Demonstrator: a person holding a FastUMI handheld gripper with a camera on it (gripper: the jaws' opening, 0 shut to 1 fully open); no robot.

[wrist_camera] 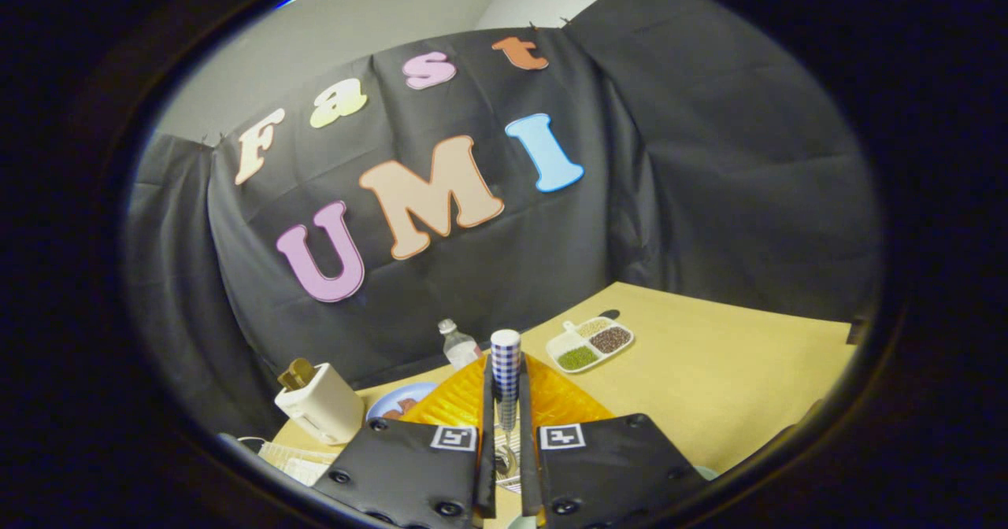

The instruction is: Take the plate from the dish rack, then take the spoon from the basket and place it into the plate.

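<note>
Tan worktop (709,356) w/ white toaster (320,405), blue plate (394,401) just beside it, orange basket (551,399), water bottle (459,345) behind basket, white divided tray (591,343) of grains, apart from basket

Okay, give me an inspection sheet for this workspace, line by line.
Surface: tan table top.
Job's things: spoon with checked handle held upright between the fingers; orange plate just beyond them.
Clutter: white toaster, water bottle, divided tray of grains, blue plate with food, beside the toaster.
Grippers: gripper shut on the spoon, both fingers pressing its handle.
Cables: nothing seen.
Surroundings: black cloth wall, pale wall above.
</note>
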